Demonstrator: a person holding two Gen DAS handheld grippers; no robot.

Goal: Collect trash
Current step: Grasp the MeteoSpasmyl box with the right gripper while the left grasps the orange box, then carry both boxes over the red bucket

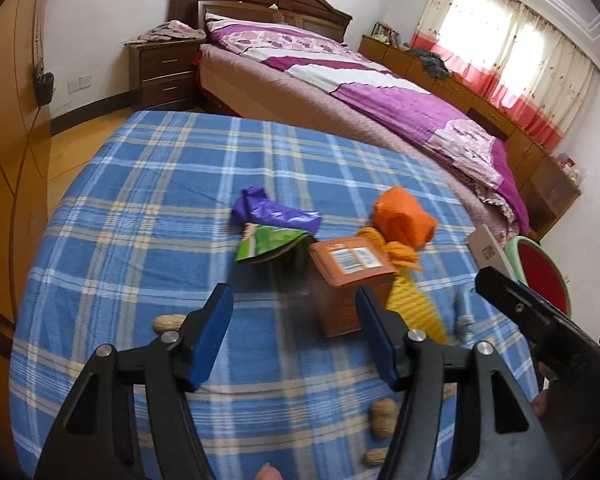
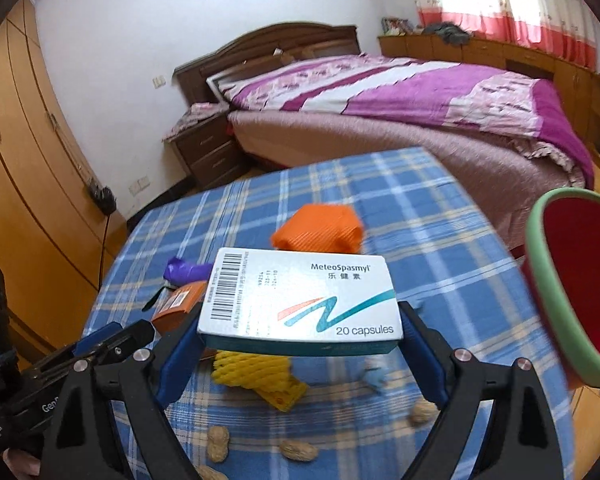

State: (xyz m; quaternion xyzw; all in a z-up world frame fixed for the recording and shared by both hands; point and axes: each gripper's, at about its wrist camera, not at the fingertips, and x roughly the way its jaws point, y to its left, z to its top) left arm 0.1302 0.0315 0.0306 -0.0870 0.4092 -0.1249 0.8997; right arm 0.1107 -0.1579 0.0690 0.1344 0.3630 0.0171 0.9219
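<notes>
Blue plaid cloth (image 1: 148, 216) is covering the table I am working over, with a purple-quilted bed (image 2: 420, 92) lying behind it. My right gripper (image 2: 300, 332) is pinching a white cardboard medicine box (image 2: 300, 300) between its blue pads, flat side up; it is showing a barcode, a teal and red zigzag, and "20 capsules". The box is hanging above the cloth, near a red bin with a green rim (image 2: 556, 304) at the right edge. My left gripper (image 1: 294, 328) is hovering with jaws spread and nothing between them, facing an orange carton (image 1: 344, 280) that is standing upright on the cloth. I am counting one crumpled purple wrapper (image 1: 276, 212), one green foil packet (image 1: 268, 244), one orange foam net wad (image 1: 404, 220), one yellow foam net sleeve (image 2: 256, 376), and four peanut shells (image 2: 218, 442) in the right wrist view.
</notes>
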